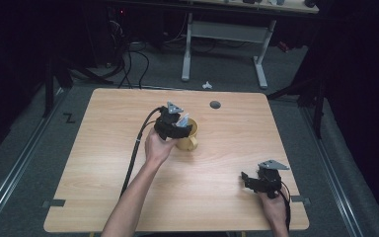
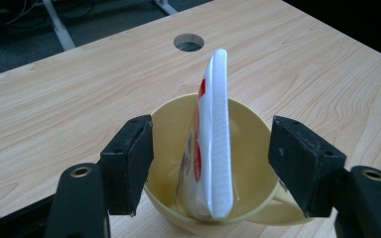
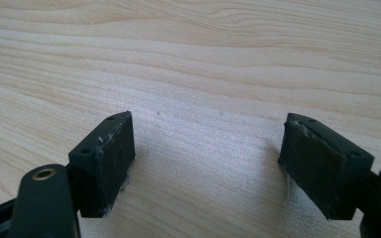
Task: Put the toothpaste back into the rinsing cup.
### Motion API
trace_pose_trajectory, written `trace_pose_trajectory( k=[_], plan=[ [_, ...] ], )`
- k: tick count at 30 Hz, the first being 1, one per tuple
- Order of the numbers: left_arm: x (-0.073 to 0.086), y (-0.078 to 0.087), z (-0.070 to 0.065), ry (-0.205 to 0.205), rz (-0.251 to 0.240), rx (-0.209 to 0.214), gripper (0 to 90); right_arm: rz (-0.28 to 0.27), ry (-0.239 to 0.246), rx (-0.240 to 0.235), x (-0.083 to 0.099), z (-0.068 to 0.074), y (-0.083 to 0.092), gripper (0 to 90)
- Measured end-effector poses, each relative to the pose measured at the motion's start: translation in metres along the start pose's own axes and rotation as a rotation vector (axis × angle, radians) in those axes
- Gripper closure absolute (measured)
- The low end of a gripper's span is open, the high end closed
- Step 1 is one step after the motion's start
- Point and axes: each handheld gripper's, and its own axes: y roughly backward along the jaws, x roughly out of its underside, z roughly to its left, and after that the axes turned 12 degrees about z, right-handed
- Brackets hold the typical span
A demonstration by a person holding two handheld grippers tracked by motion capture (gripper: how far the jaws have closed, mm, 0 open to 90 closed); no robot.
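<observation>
Standing edgewise in yellow mug, white packet between spread jaws, round table hole beyond

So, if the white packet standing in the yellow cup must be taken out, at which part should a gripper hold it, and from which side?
Probably its upper end: the packet stands on edge in the yellow cup and rises well above the rim, while its lower part sits behind the cup wall. Come from above, jaws on the two flat faces, since it is thin. The left gripper already straddles it, open, pads not touching.
</observation>
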Motion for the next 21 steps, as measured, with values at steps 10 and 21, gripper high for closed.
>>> trace_pose_trajectory(
  k=[10,21],
  plan=[
    [0.003,0.005,-0.001,-0.003,-0.005,0.003,34.4,0.0,0.0,0.0,0.0,0.0,0.0,21.5],
    [0.008,0.011,0.0,0.001,-0.01,0.003,34.4,0.0,0.001,0.0,0.0,0.0,0.0,21.5]
  ],
)
